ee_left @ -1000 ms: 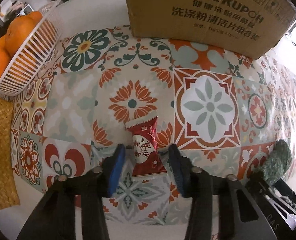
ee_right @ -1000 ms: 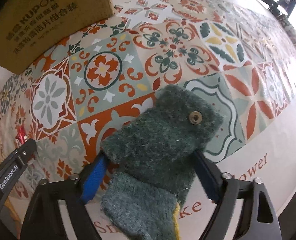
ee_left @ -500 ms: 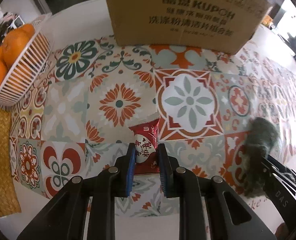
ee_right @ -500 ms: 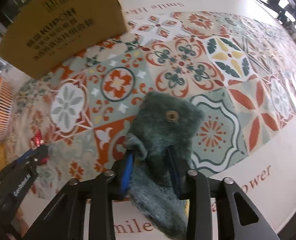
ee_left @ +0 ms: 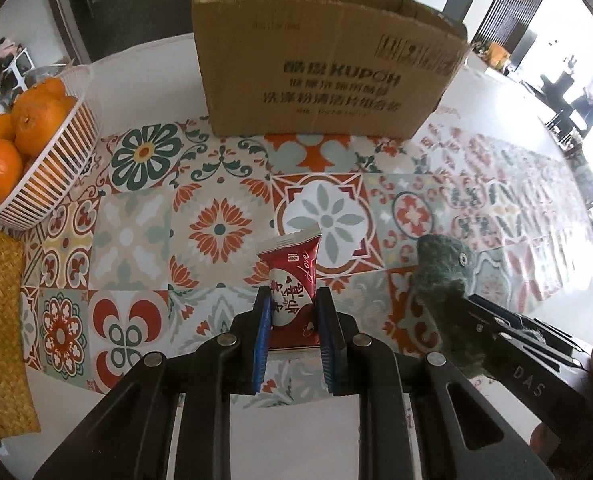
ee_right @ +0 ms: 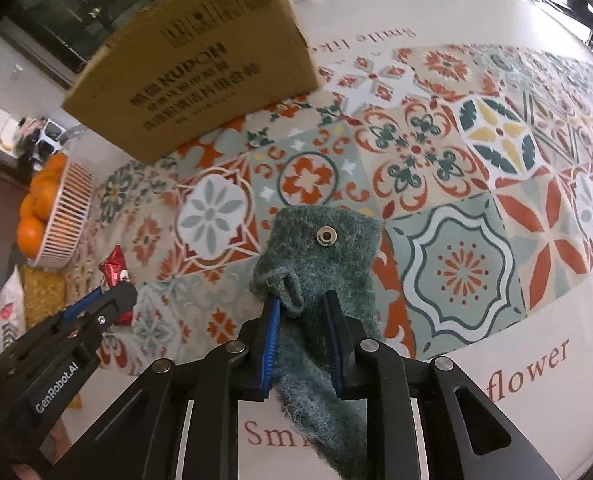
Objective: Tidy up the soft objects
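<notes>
My left gripper (ee_left: 292, 304) is shut on a red snack packet (ee_left: 292, 280) and holds it above the patterned tablecloth (ee_left: 144, 232). The packet also shows in the right wrist view (ee_right: 114, 270). My right gripper (ee_right: 302, 306) is shut on a green woolly mitten (ee_right: 324, 248) with a metal snap button, lifted off the cloth. The mitten also shows in the left wrist view (ee_left: 444, 268), to the right of the packet. An open cardboard box (ee_left: 324, 68) stands at the back of the table, ahead of both grippers.
A white wire basket (ee_left: 56, 168) of oranges (ee_left: 36, 120) sits at the far left. A woven yellow mat (ee_left: 0, 320) lies along the left edge. The box also shows in the right wrist view (ee_right: 200, 64), at the upper left.
Both grippers closed on their objects, the left on the packet and the right on the mitten, and lifted them off the cloth. The box top has come into view.
</notes>
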Demonstrator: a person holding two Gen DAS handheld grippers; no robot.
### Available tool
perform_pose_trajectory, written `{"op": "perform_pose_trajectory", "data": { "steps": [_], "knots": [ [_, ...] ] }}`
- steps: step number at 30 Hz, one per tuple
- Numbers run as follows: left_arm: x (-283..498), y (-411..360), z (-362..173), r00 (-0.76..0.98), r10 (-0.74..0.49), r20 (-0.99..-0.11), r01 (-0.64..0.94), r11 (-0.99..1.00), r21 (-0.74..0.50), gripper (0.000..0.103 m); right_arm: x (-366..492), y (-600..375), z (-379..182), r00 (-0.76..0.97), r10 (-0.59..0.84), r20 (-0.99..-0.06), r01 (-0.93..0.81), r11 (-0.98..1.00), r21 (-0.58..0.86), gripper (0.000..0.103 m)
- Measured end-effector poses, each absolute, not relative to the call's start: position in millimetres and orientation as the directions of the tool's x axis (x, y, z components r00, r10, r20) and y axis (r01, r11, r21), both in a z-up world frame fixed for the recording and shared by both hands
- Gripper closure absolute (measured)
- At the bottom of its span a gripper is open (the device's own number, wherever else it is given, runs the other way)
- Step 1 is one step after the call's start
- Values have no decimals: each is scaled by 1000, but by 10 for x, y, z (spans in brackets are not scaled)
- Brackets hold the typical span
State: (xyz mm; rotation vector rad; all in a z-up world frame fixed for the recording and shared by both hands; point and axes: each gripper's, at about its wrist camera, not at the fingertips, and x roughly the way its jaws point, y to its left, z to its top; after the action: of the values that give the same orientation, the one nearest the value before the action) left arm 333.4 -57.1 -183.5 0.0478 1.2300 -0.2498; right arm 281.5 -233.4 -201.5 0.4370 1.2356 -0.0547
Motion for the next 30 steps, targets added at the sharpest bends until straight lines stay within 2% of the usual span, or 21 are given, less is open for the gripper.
{"op": "perform_pose_trajectory", "data": {
  "steps": [7,11,19,20,22,24,30],
  "knots": [
    [3302,-521,-1711,331,-201,-922,219,967,-132,81,2896,-2172,-1874,387,192,-902,231,927,297,85],
    [3295,-509,-1652,348,-211,-913,224,965,-137,81,2906,-2124,-1770,420,201,-885,200,931,307,95],
    [3298,-493,-1587,374,-207,-904,222,966,-129,81,2912,-2131,-1705,438,171,-882,200,938,282,96],
    [3295,-497,-1596,376,-202,-904,224,967,-123,81,2916,-2150,-1732,435,173,-883,209,935,286,95],
    [3295,-496,-1608,374,-199,-906,220,968,-122,81,2923,-2174,-1787,418,192,-888,221,927,304,80],
    [3289,-499,-1622,371,-201,-907,221,967,-124,81,2914,-2201,-1840,400,212,-892,243,914,326,39],
    [3285,-485,-1653,367,-201,-908,222,967,-124,81,2909,-2084,-1904,357,255,-899,197,920,339,34]
  ]
}}
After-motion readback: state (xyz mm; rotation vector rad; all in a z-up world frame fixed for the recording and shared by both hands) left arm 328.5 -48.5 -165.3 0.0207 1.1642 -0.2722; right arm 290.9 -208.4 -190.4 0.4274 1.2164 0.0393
